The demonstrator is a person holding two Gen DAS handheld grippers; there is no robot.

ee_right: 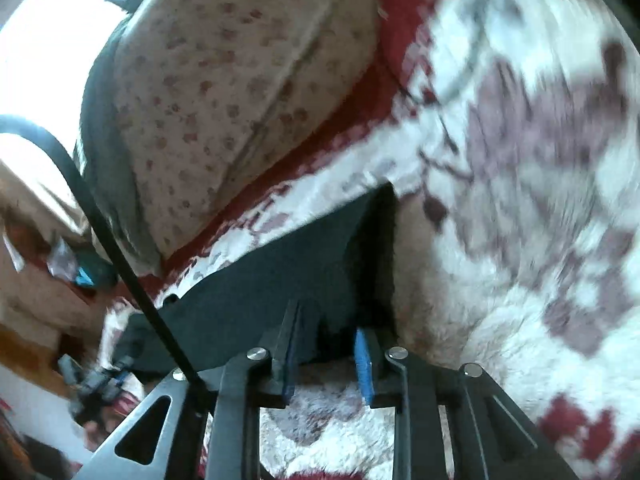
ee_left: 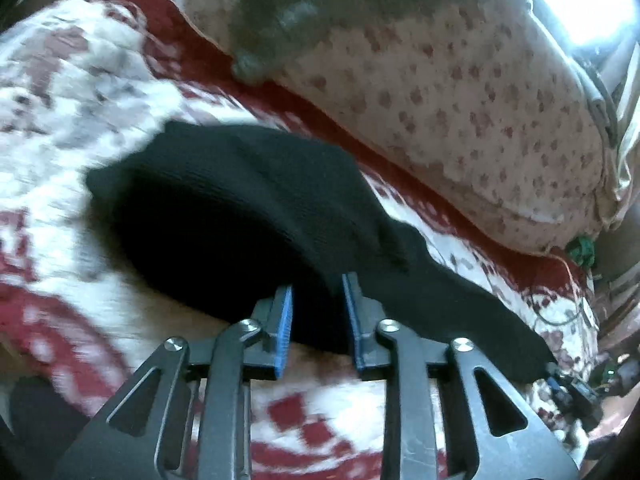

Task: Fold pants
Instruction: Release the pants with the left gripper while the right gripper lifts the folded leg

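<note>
Black pants (ee_left: 248, 216) hang and drape over a fuzzy white-and-red blanket (ee_left: 72, 216). My left gripper (ee_left: 318, 296) has its blue pads on either side of a fold of the black cloth and grips it. The cloth stretches right toward my right gripper (ee_left: 568, 392), seen small at the far right edge. In the right wrist view the pants (ee_right: 272, 280) run ahead as a dark taut sheet, and my right gripper (ee_right: 328, 340) pinches their near edge between its blue pads. Both views are motion-blurred.
A large pillow (ee_left: 460, 112) with small red flowers lies behind the pants; it also shows in the right wrist view (ee_right: 224, 100). A black cable (ee_right: 120, 260) crosses the left of the right wrist view. Clutter sits past the bed's edge (ee_right: 80, 272).
</note>
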